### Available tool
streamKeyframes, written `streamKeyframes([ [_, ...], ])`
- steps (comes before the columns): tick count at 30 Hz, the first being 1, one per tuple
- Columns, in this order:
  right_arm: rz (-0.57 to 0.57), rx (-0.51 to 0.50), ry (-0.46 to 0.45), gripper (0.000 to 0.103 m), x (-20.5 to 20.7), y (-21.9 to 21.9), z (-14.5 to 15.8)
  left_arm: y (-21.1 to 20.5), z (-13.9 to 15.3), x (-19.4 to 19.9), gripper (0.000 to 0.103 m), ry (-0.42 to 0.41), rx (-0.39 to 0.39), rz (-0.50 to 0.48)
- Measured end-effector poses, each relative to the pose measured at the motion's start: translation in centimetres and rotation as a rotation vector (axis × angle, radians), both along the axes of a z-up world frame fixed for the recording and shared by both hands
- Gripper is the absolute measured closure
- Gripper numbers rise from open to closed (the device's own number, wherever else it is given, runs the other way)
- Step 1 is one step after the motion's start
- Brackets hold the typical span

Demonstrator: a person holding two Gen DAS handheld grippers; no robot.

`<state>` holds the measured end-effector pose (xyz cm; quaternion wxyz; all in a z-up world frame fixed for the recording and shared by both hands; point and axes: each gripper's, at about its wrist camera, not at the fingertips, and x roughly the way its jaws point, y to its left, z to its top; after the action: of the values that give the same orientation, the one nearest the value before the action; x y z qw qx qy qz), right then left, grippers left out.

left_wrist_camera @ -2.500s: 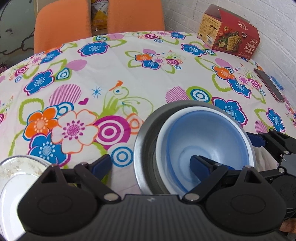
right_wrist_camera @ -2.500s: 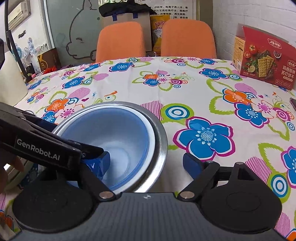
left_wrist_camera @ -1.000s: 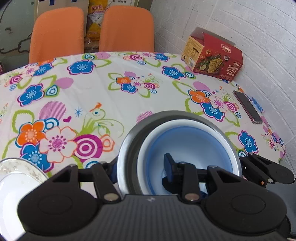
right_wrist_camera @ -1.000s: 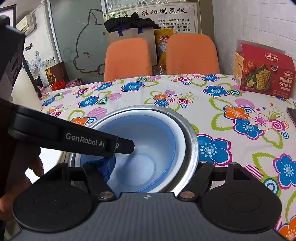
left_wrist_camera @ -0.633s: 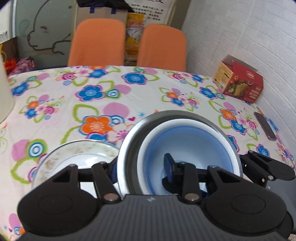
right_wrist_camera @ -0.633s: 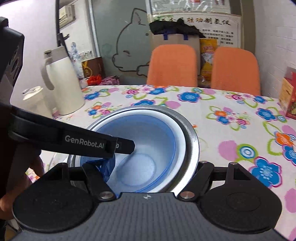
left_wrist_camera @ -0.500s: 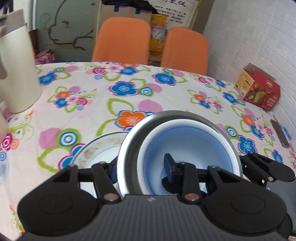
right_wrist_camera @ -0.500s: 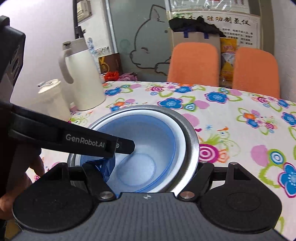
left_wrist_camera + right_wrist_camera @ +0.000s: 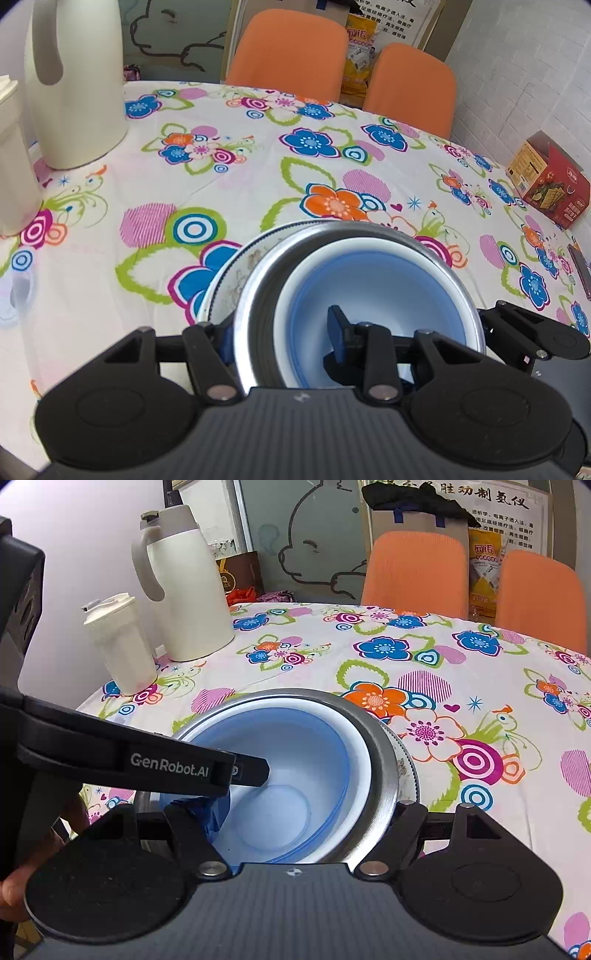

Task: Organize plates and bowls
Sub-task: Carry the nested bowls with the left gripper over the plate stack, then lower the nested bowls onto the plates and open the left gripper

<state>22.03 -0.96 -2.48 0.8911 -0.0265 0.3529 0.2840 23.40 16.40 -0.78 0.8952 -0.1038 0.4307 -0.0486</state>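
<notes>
Three nested bowls, a steel bowl [image 9: 258,295] [image 9: 384,760] holding a white bowl [image 9: 306,273] [image 9: 360,753] and a blue bowl [image 9: 388,288] [image 9: 295,753], are gripped from both sides. My left gripper [image 9: 280,332] is shut on the stack's left wall, one finger inside and one outside. My right gripper [image 9: 304,816] is shut on the opposite wall in the same way. The stack sits over a patterned plate [image 9: 229,280] [image 9: 406,768], most of it hidden; I cannot tell whether they touch.
A white thermos jug [image 9: 74,85] [image 9: 184,590] and a white tumbler [image 9: 11,158] [image 9: 118,642] stand at the table's left. A red cracker box [image 9: 546,184] and a phone [image 9: 580,266] lie at the right. Two orange chairs [image 9: 288,55] stand behind the floral tablecloth [image 9: 258,173].
Both grippers went from open around the bowl stack to shut on it. The stack then travelled left across the table and now covers the patterned plate.
</notes>
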Motion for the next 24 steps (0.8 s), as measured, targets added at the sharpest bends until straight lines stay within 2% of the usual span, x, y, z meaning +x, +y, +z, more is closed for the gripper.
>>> streamKeyframes([
  [6, -0.008, -0.001, 0.006, 0.040, 0.2, 0.1, -0.4, -0.2, -0.2, -0.1, 0.070, -0.024, 0.024, -0.016],
  [8, -0.012, 0.021, 0.015, 0.040, 0.3, -0.1, -0.5, -0.3, -0.2, -0.1, 0.065, -0.030, 0.022, -0.024],
  [10, -0.012, 0.039, 0.030, 0.040, 0.3, -0.2, -0.5, -0.3, -0.4, -0.1, 0.033, -0.032, -0.019, -0.044],
  [14, -0.027, 0.050, 0.037, 0.041, 0.4, -0.6, -0.3, -0.9, -0.5, -0.2, 0.032, -0.043, -0.001, -0.046],
  [17, -0.042, 0.072, 0.028, 0.041, 0.1, -1.2, 0.1, -0.7, -0.2, -0.3, 0.031, -0.056, -0.021, -0.045],
  [22, -0.103, 0.071, -0.024, 0.041, -0.3, -2.2, 1.1, -0.2, 1.4, -0.9, 0.030, -0.115, -0.043, -0.035],
  [24, -0.111, 0.093, -0.017, 0.041, -0.1, -2.8, 1.2, 0.1, 2.0, -1.3, 0.030, -0.144, -0.056, -0.023],
])
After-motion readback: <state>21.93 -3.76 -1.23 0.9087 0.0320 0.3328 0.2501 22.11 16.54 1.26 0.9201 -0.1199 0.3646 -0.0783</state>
